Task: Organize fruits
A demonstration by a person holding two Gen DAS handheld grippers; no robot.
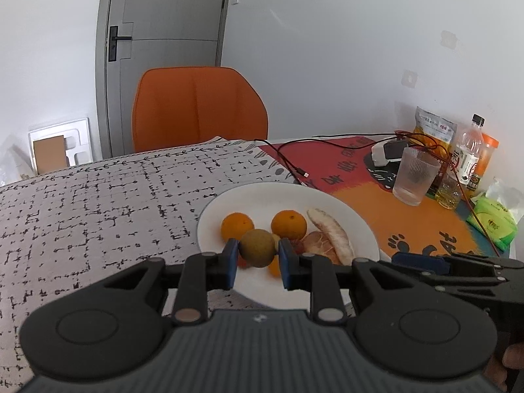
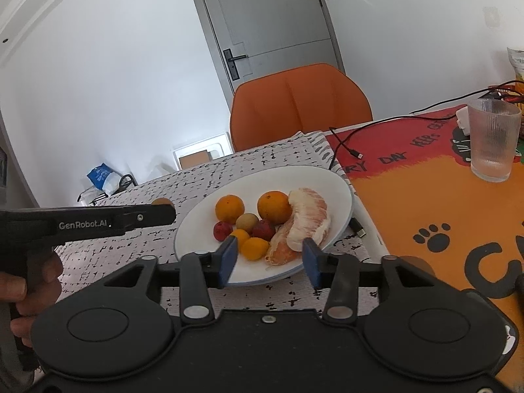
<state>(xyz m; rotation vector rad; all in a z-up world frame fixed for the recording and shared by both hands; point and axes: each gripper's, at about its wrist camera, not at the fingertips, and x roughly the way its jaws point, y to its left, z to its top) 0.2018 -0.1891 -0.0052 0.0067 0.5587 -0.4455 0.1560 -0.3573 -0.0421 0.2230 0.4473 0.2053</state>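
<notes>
My left gripper (image 1: 257, 255) is shut on a small brown-green round fruit (image 1: 257, 247) and holds it above the near left part of the white plate (image 1: 229, 203). The plate (image 2: 337, 180) carries two oranges (image 2: 230, 208) (image 2: 274, 206), a peeled pomelo piece (image 2: 308, 217), a small brown fruit (image 2: 247, 223), two red fruits (image 2: 222, 230) and small orange fruits (image 2: 254, 248). My right gripper (image 2: 270, 257) is open and empty, low at the plate's near edge. The left gripper also shows from the side in the right wrist view (image 2: 163, 211), with the held fruit's top (image 2: 161, 201) just visible.
A ribbed glass (image 1: 415, 175) stands right of the plate on the orange-red mat (image 1: 360, 190). Bottles, snack bags and a tissue pack (image 1: 493, 221) crowd the far right corner. A cable (image 1: 285, 160) lies behind the plate. An orange chair (image 1: 199, 108) stands behind the table.
</notes>
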